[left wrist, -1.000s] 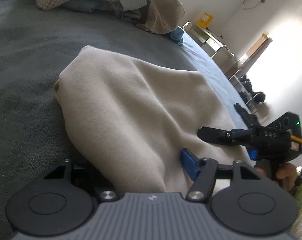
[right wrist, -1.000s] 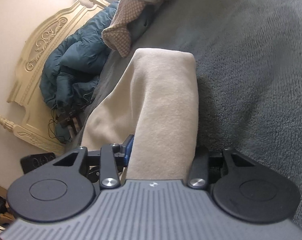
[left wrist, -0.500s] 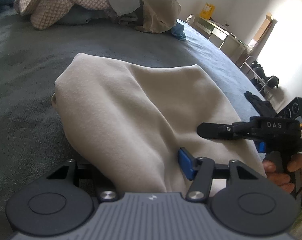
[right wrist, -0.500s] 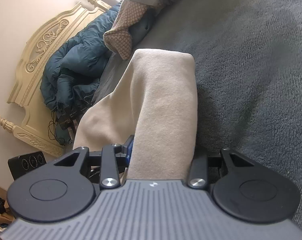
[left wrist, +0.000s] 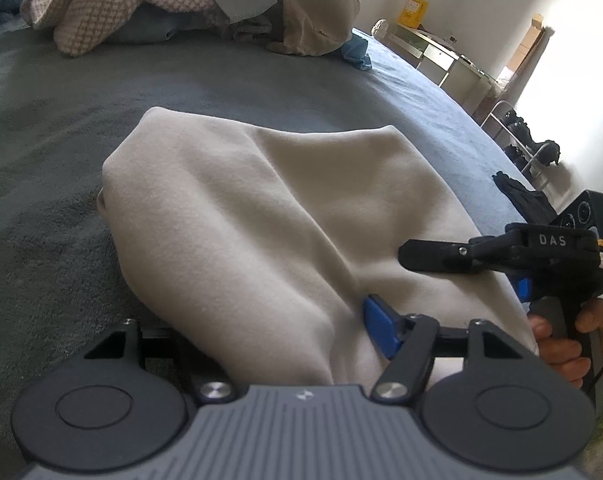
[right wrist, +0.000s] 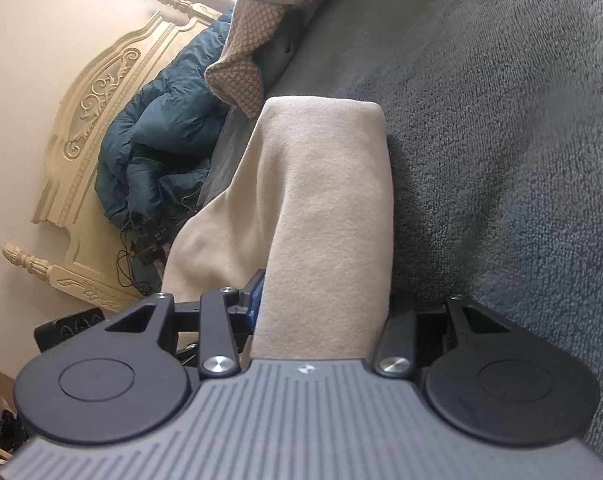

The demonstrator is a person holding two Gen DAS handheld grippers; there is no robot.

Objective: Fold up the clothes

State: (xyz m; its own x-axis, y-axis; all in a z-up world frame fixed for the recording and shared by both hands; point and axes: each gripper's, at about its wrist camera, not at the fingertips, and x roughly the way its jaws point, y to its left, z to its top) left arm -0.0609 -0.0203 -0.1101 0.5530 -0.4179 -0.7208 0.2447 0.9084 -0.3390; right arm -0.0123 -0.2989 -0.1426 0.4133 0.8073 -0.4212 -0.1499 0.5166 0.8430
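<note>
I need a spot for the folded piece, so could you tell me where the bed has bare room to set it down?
Bare grey bedcover lies between the beige garment and the clothes pile, and also left of the garment. In the right wrist view it runs open to the garment's right. The pile crowds the far end; both grippers crowd the near edge.

A bedroom in a home is showing here: a grey blanket (left wrist: pixel 229 80) is covering the bed, a carved cream headboard (right wrist: pixel 97 108) is standing against the wall, a teal duvet (right wrist: pixel 161 136) is lying bunched, and a clothes pile (left wrist: pixel 189 4) is waiting.
</note>
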